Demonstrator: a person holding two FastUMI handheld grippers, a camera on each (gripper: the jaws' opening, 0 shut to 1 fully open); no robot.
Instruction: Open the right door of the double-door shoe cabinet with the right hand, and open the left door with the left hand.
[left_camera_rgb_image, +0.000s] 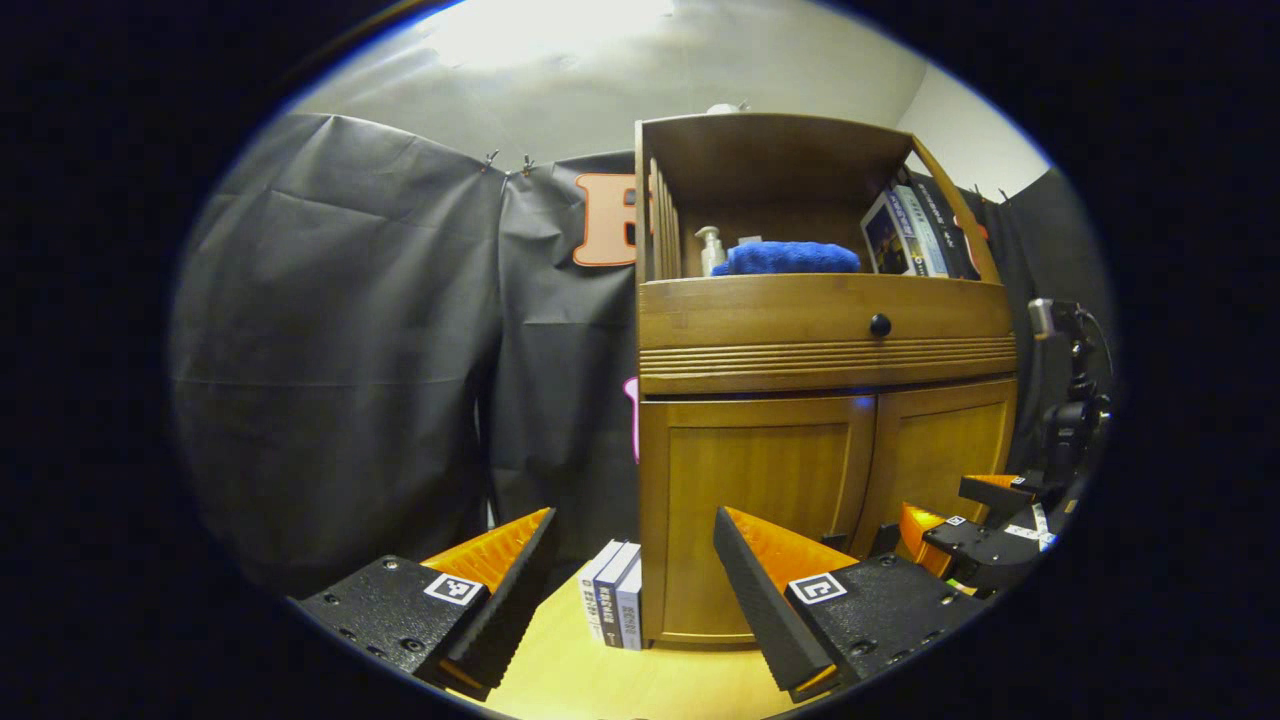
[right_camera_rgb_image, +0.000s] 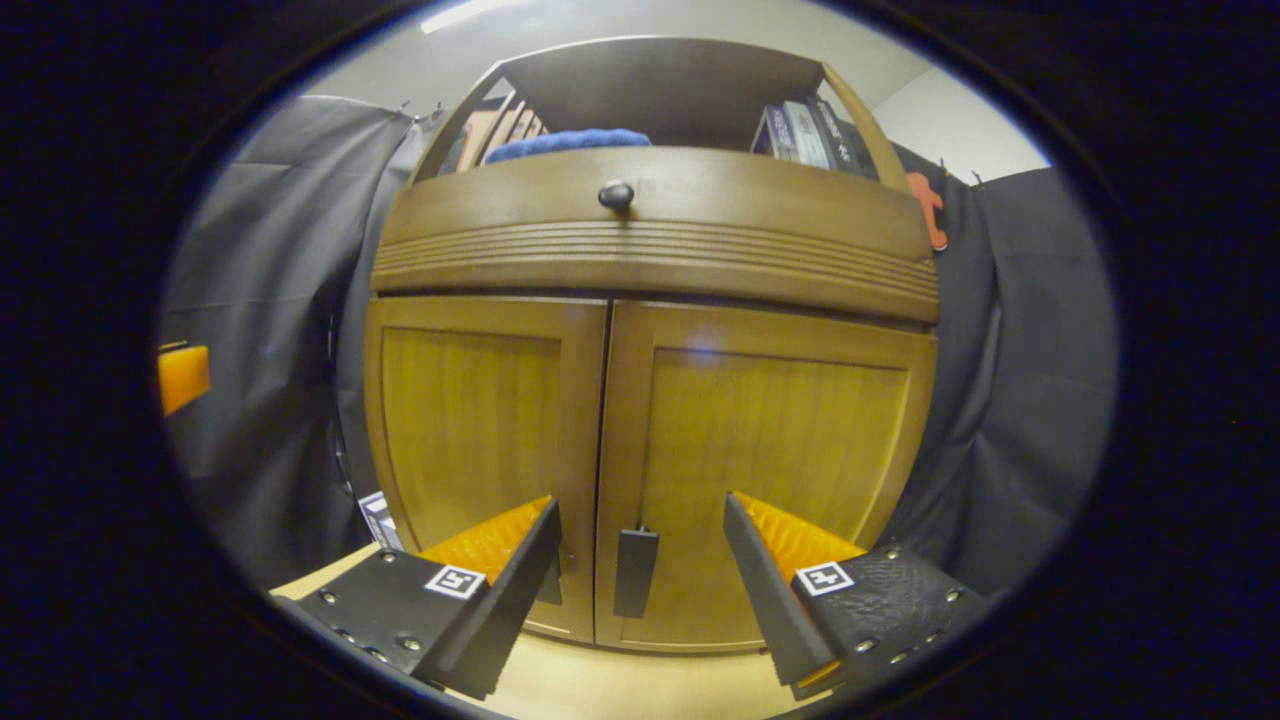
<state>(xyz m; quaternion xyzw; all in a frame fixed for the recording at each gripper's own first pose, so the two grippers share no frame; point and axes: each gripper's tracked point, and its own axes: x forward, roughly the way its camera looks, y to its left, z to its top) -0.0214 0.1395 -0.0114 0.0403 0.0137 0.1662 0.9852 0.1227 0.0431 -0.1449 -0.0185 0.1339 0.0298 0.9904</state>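
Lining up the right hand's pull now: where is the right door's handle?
In the right gripper view the handle hangs low on the right door, beside the centre seam, between the open right gripper's fingers.

Dim booth, overhead ceiling glare, sharp focus, strong fisheye bending at edges.

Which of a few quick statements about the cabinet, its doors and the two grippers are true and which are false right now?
1. Both lower doors of the cabinet are shut. True.
2. The right gripper is clamped on the right door handle. False: its jaws are open, and the handle shows between the fingers without being pressed.
3. A blue towel lies on the upper shelf. True.
4. The left gripper is shut. False: it is open and holds nothing.
5. The drawer knob sits below the doors. False: it is above them.
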